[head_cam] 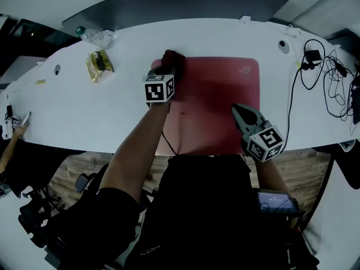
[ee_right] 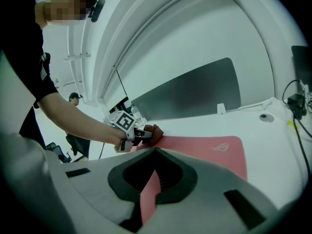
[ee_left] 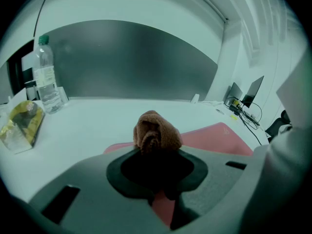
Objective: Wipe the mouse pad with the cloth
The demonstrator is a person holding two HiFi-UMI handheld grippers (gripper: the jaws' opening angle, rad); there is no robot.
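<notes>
A red mouse pad [head_cam: 216,103] lies in the middle of the white table [head_cam: 73,111]. My left gripper [head_cam: 169,66] is shut on a bunched brown cloth [head_cam: 172,57], which rests on the pad's far left corner. In the left gripper view the cloth [ee_left: 156,133] bulges out past the jaw tips of the left gripper [ee_left: 157,150]. My right gripper [head_cam: 237,109] hovers low over the pad's near right part, jaws closed to a thin slit with nothing in them. The right gripper view shows the pad [ee_right: 209,147], the cloth [ee_right: 154,133] and the left gripper [ee_right: 141,135].
A water bottle [head_cam: 95,36] and a yellow snack packet [head_cam: 99,65] lie at the far left of the table. Black cables and a plug [head_cam: 326,77] sprawl at the right end. Another person's hand [head_cam: 17,131] rests at the left edge.
</notes>
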